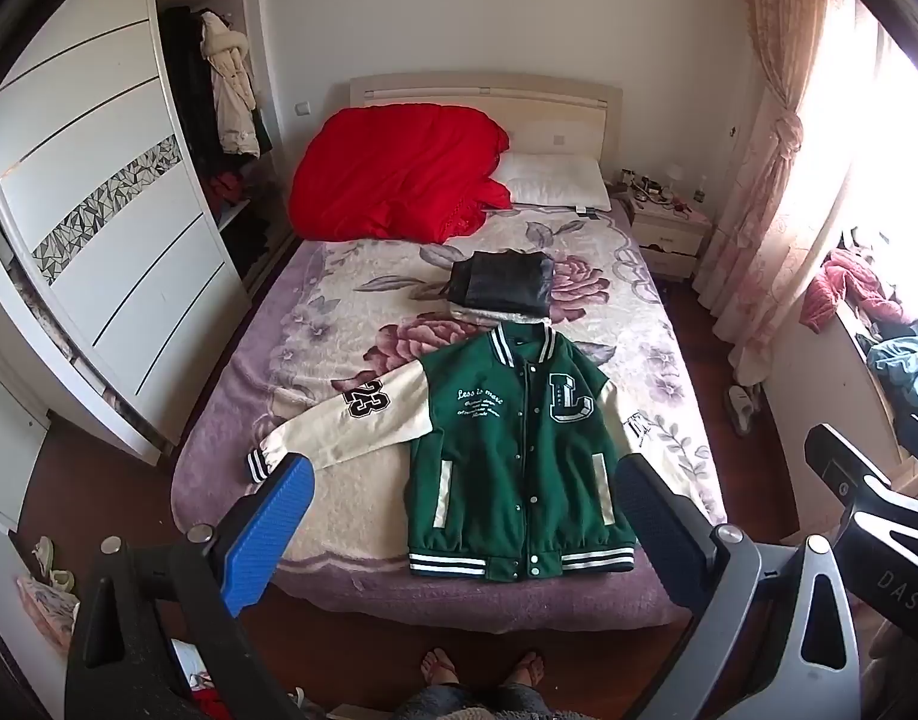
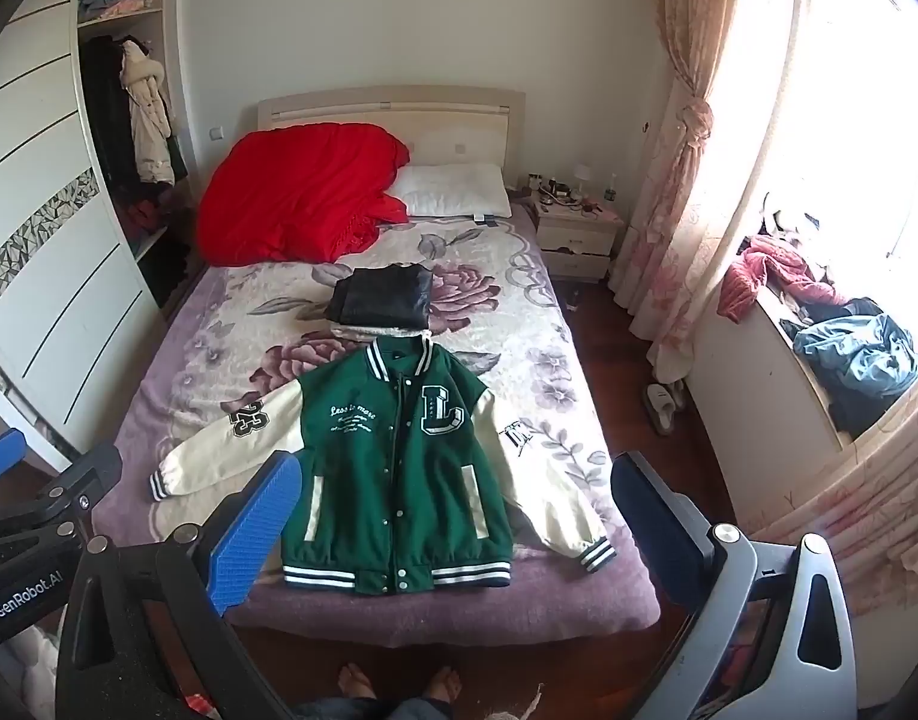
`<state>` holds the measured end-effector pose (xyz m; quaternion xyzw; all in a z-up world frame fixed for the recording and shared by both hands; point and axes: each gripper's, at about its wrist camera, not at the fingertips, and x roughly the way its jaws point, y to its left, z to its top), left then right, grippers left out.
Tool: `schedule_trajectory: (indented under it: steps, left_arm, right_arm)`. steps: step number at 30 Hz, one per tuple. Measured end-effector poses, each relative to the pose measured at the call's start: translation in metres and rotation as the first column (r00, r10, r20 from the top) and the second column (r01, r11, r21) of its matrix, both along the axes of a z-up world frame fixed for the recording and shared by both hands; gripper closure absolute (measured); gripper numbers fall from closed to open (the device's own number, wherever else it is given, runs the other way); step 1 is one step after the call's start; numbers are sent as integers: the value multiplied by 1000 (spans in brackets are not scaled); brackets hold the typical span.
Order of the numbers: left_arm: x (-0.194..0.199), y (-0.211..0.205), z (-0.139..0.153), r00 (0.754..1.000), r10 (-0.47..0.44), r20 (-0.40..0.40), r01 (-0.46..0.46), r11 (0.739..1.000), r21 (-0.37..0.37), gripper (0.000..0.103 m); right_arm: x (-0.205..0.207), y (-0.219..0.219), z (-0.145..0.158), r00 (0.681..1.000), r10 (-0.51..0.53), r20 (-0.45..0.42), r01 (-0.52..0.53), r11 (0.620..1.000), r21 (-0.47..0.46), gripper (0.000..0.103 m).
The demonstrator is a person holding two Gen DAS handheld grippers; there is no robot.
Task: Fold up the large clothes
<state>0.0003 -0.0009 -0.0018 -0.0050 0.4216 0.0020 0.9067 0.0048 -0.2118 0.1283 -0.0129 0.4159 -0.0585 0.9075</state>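
Green jacket (image 1: 507, 456), sleeve partly jaw-hidden

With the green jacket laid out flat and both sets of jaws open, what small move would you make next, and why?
Probably lower the left gripper to the sleeve marked 23 and close on its striped cuff. The jacket lies buttoned and flat on the bed with both sleeves spread, and neither gripper holds anything, so folding a sleeve inward seems first.
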Motion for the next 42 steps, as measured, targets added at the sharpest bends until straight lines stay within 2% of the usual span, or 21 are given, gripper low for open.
schedule_trajectory:
  steps: [24, 31, 42]
  left_arm:
    - [5, -7, 7, 1000, -6, 8, 6, 1000, 4, 1]
    - [8, -8, 11, 1000, -4, 8, 4, 1000, 5, 1]
    - [11, -8, 17, 1000, -4, 12, 4, 1000, 7, 0]
  right_arm:
    - [9, -1, 10, 1000, 5, 11, -5, 1000, 5, 0]
    - [16, 1, 26, 1000, 9, 15, -9, 1000, 5, 0]
    - [14, 2, 29, 1000, 11, 18, -11, 1000, 8, 0]
